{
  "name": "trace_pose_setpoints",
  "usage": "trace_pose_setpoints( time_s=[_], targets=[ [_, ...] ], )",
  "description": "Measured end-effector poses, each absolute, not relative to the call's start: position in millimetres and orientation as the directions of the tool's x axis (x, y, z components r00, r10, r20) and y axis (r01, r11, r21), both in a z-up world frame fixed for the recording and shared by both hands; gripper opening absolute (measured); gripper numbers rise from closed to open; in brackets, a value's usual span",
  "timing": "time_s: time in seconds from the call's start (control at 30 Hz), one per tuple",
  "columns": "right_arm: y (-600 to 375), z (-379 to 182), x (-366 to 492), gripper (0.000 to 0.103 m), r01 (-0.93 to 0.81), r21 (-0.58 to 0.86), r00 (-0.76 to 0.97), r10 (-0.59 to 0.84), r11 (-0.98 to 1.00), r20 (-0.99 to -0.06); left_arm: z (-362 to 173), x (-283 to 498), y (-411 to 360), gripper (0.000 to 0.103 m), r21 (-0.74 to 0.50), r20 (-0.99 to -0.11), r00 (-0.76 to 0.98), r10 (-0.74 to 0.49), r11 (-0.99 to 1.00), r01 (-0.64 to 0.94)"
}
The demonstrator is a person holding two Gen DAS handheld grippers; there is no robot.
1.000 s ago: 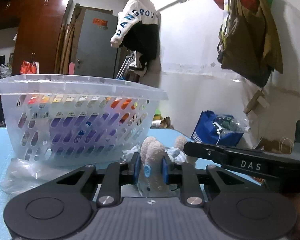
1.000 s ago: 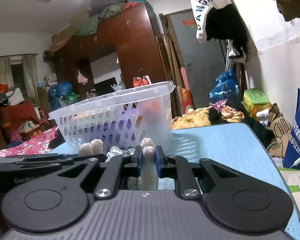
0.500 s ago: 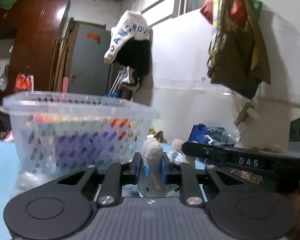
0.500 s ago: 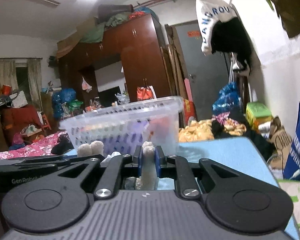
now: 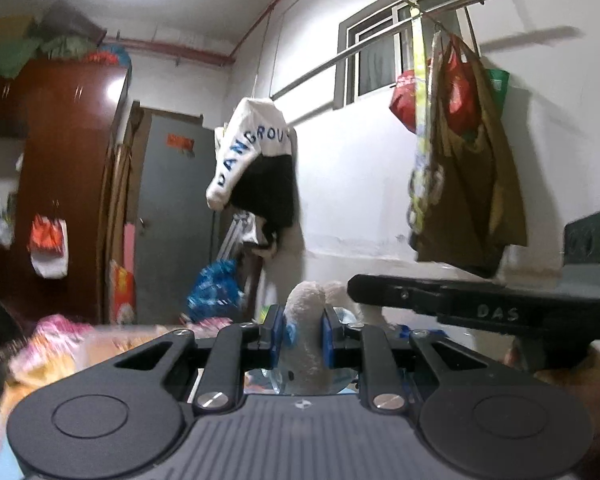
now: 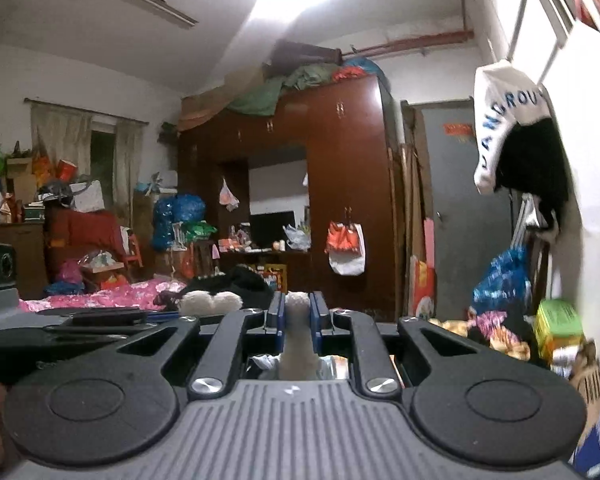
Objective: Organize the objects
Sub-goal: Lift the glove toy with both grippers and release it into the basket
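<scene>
My left gripper (image 5: 302,330) is shut on a fluffy beige limb of a plush toy (image 5: 305,344) wrapped in clear plastic. My right gripper (image 6: 297,320) is shut on another beige limb of the same plush toy (image 6: 297,340). Both hold the toy raised in the air, side by side. The right gripper's body shows in the left wrist view (image 5: 480,308), and the left gripper's body shows in the right wrist view (image 6: 60,328), with two plush tips (image 6: 210,300) beside it. The clear laundry basket and the blue table are out of view.
A brown wardrobe (image 6: 340,184), a grey door (image 5: 172,216), and a hanging white and black garment (image 5: 256,160) are ahead. Bags hang on a wall rail (image 5: 460,152). A bed with pink bedding (image 6: 112,294) and clutter lie at the left.
Both grippers have lifted the plush toy upward. The basket and the blue table have dropped out of both views, and the cameras now look at the room and ceiling.
</scene>
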State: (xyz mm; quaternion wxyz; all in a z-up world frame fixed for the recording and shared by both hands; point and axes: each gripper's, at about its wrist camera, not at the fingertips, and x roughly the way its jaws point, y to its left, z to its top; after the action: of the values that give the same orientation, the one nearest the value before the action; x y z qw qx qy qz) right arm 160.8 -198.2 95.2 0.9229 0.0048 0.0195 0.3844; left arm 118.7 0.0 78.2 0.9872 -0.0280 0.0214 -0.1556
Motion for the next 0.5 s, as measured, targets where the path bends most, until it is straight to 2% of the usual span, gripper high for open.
trace_pose_setpoints(
  time_s=[0.2,0.33,0.5],
  targets=[
    [-161,115,196,0.015,-0.658,-0.074,0.753,0.657,0.750,-0.039,114,184,14,0.022,-0.036,-0.102,0.967,-0.233,0.973,0.230],
    [-138,97,232,0.015,-0.618,-0.118,0.786,0.610,0.777,-0.099,107,240,21,0.022,-0.069,-0.201,0.961,-0.189,0.982,0.178],
    [-132,73,260,0.015,-0.602,-0.110,0.797,0.586,0.791,-0.144,85,281,21,0.022,-0.036,-0.297,0.945,-0.133,0.991,0.128]
  ],
)
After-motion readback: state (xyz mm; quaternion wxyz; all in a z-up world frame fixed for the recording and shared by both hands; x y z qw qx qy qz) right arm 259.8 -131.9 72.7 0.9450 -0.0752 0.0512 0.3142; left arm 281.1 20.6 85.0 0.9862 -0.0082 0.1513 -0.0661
